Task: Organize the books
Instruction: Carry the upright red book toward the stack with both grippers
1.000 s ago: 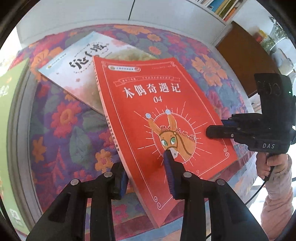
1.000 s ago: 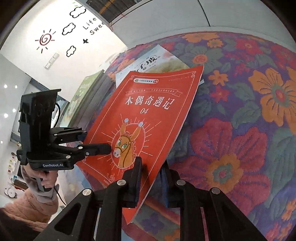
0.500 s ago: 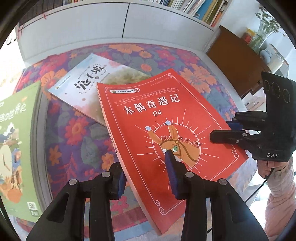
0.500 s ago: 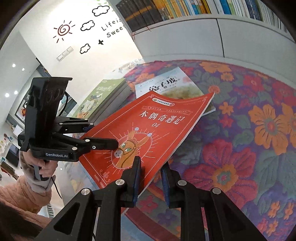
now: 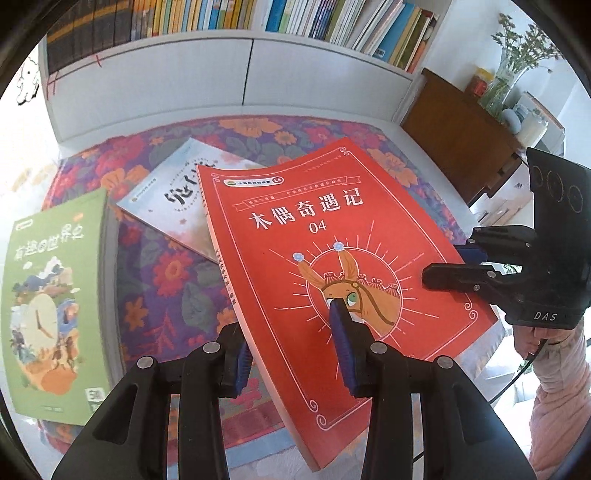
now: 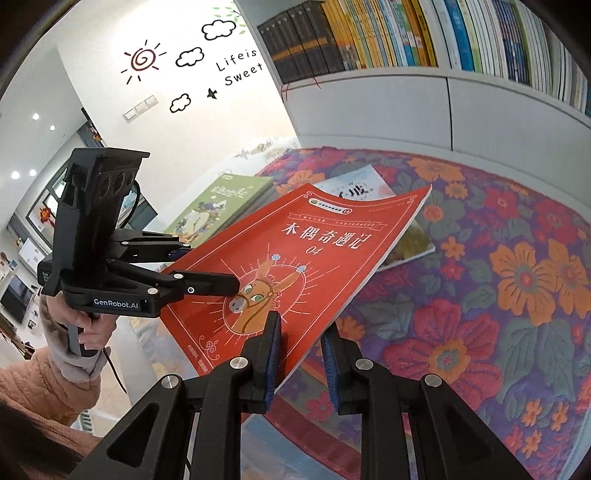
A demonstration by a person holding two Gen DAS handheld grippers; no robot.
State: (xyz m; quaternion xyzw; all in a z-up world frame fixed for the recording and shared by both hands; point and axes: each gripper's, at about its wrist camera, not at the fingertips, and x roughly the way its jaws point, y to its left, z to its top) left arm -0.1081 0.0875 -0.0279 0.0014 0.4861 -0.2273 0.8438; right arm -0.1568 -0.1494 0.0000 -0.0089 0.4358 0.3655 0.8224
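Note:
A red book with a donkey on its cover [image 5: 332, 229] [image 6: 332, 240] is tilted up off the floral tablecloth [image 5: 159, 273], and its far edge hangs over a pale blue-white book [image 5: 173, 199] [image 6: 354, 188]. My left gripper [image 5: 291, 358] [image 6: 210, 269] is shut on the red book near its spine corner. My right gripper [image 6: 301, 360] [image 5: 447, 264] is shut on the opposite side edge. A green book [image 5: 48, 295] [image 6: 218, 199] lies on a stack at the table's left end.
A white bookshelf packed with upright books [image 5: 258, 18] [image 6: 406, 33] stands right behind the table. A brown wooden cabinet [image 5: 461, 129] with a vase of flowers stands to the right. A person's hands and sleeves hold both tools.
Both grippers have risen with the red book, which now tilts higher above the cloth. The bookshelf rows and the green book have come into view.

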